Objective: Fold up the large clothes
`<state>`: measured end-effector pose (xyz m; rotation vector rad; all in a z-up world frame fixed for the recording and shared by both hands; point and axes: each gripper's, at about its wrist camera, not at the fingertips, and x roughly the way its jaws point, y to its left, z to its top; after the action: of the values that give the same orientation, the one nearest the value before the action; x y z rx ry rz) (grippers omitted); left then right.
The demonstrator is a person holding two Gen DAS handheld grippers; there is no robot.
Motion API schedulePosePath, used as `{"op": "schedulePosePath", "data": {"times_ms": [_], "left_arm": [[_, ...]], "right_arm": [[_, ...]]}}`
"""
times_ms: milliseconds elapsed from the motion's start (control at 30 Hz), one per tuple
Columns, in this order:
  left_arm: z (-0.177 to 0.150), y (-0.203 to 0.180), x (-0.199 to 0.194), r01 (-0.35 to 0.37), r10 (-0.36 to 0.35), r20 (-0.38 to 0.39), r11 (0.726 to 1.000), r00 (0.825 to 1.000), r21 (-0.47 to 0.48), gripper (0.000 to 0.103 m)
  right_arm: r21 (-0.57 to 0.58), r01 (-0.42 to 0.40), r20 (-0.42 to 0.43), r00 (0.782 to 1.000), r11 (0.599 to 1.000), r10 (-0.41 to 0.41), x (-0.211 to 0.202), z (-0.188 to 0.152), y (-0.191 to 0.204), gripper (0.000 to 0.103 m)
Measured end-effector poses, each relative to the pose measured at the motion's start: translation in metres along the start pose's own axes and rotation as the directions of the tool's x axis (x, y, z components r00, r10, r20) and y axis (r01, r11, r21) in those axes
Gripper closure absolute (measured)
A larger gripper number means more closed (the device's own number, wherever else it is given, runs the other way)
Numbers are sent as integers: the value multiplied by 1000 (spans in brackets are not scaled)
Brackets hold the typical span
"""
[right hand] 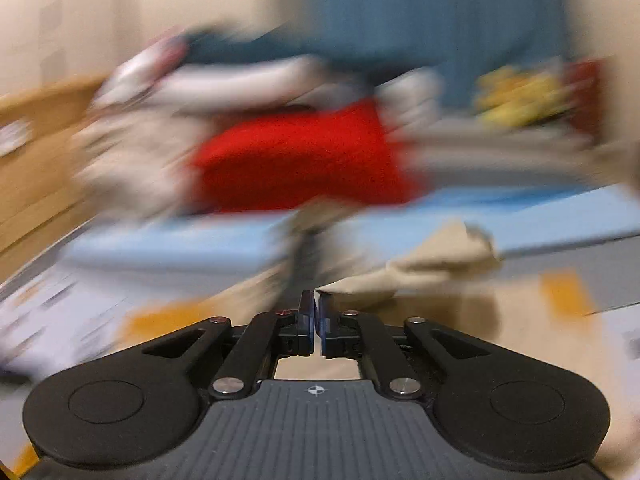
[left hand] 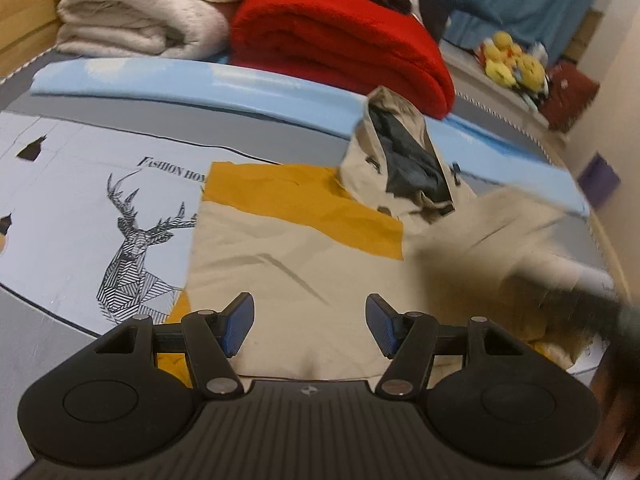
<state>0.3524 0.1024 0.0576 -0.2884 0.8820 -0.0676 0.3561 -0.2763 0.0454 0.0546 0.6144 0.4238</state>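
A large beige jacket [left hand: 288, 264] with mustard-yellow panels lies spread on the bed, its dark-lined hood [left hand: 400, 160] standing up at the far end. My left gripper [left hand: 310, 312] hovers over the near part of the jacket, open, with nothing between its blue pads. To the right, a beige part of the jacket [left hand: 500, 232] is lifted and blurred. In the right wrist view, which is heavily blurred, my right gripper [right hand: 316, 300] is shut, and a fold of the beige cloth [right hand: 420, 268] runs from its fingertips out to the right.
The bed sheet [left hand: 132, 232] carries a deer print on the left. Behind the jacket lie a light-blue folded edge [left hand: 200, 84], a red blanket [left hand: 340, 40] and a cream blanket [left hand: 132, 12]. Yellow plush toys [left hand: 512, 64] sit far right, with a wooden board [left hand: 20, 12] at far left.
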Motion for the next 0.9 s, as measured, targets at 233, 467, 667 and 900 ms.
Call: {"op": "schedulePosePath", "data": {"times_ms": [233,467,667,900], "left_arm": [[2,14,-6,8,-8,9,999,1000,-35,36],[-2,53,14,-62,63,-3,985,998,-162,74],[-13,75,46,-65,42,-90,961,995,-269,75],[-24,63,79,-56,14,-157,962,987,-267,73]], "right_arm": [[-162,-40,-81,996,986,28,-36,-36,83,83],[165,170,24,984,971,-177,-87,-45,38,74],[316,287,-44,957,904,-288,-57,-76,-15,74],[420,354,-167,935,835,-312,-31,-87,-57,62]]}}
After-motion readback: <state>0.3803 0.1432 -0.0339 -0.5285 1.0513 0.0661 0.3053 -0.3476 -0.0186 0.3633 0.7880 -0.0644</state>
